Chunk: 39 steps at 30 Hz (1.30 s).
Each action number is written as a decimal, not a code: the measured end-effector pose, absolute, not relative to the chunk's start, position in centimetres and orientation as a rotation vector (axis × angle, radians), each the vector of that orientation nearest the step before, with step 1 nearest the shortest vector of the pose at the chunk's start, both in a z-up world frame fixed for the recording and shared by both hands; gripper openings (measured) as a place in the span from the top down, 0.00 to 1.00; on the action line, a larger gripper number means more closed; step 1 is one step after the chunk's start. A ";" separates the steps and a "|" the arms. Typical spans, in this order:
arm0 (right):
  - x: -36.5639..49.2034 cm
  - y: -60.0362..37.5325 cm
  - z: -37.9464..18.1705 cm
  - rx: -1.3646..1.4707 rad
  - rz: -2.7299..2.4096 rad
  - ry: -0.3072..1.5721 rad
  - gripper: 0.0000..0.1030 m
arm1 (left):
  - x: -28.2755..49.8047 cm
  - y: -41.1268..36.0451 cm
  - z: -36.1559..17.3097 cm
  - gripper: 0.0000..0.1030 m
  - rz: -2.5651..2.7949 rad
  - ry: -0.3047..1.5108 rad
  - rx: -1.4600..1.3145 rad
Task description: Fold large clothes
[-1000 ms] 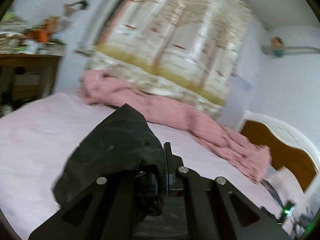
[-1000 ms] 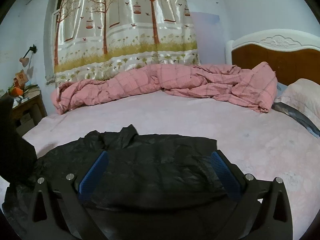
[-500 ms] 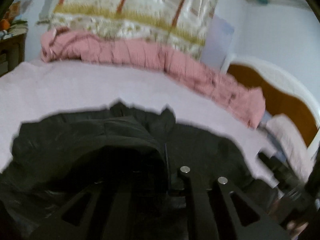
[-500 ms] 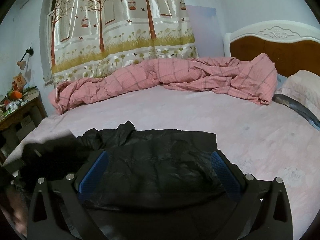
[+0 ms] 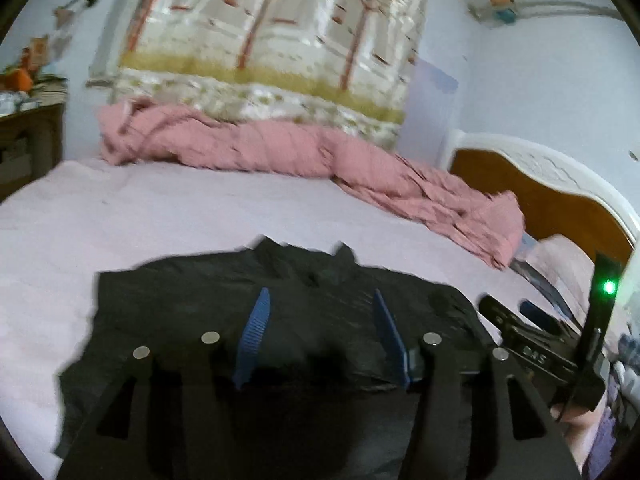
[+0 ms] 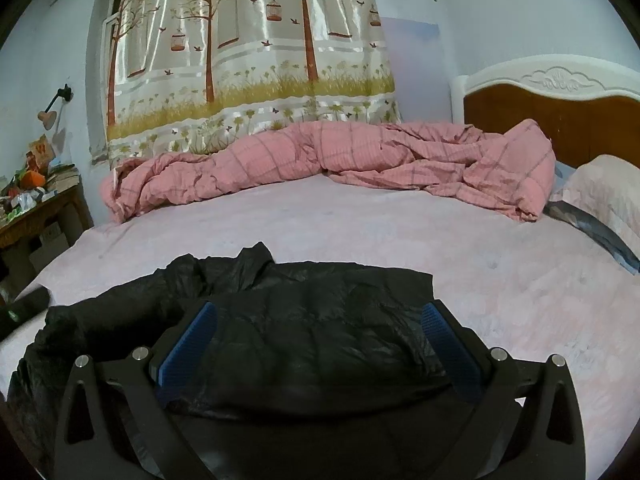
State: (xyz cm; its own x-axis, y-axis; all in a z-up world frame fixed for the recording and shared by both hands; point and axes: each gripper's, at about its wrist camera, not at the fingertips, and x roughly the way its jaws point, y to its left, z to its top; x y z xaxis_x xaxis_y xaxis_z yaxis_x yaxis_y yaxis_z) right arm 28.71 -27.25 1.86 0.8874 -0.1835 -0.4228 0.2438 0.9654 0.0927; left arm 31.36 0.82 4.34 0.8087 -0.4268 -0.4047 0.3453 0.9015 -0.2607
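A black puffy jacket (image 6: 312, 320) lies spread on the pink bed sheet (image 6: 360, 224), collar toward the far side; it also shows in the left wrist view (image 5: 312, 292). My left gripper (image 5: 320, 312) is open and empty, its blue pads (image 5: 254, 332) hovering over the jacket's middle. My right gripper (image 6: 320, 324) is open and empty, its blue pads (image 6: 188, 344) spread wide just above the jacket's near part. The right gripper's body (image 5: 532, 344) shows at the right edge of the left wrist view.
A rumpled pink quilt (image 6: 328, 160) lies along the far side of the bed. A wooden headboard (image 6: 552, 108) and a pillow (image 6: 604, 192) are at the right. A cluttered wooden side table (image 6: 36, 208) stands at the left. A tree-print curtain (image 6: 248, 52) hangs behind.
My left gripper carried a fold of the jacket over toward the right, laid it on the jacket, then opened and let go. My right gripper stayed open, nearly still.
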 end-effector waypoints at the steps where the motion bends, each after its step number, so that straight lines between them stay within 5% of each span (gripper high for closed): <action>1: 28.7 -27.1 1.8 0.140 -0.223 0.426 0.00 | 31.6 1.9 4.5 0.48 -0.392 0.470 -0.188; 15: 29.1 -23.6 1.6 0.052 -0.062 0.492 0.00 | 35.2 16.2 -1.5 0.49 0.061 0.655 -0.304; 25: 30.6 -14.8 1.0 -0.105 0.231 0.638 0.00 | 38.3 15.0 -7.4 0.46 -0.029 0.945 -0.253; 33: 34.2 -4.9 0.1 -0.411 0.289 0.770 0.00 | 37.8 15.4 -7.7 0.46 -0.043 0.936 -0.277; 36: 35.9 -2.8 -1.5 -0.492 0.240 0.801 0.05 | 37.9 15.5 -7.6 0.46 -0.044 0.936 -0.281; 39: 38.0 -2.3 -3.1 -0.520 0.188 0.839 0.22 | 37.8 15.6 -7.5 0.46 -0.047 0.931 -0.283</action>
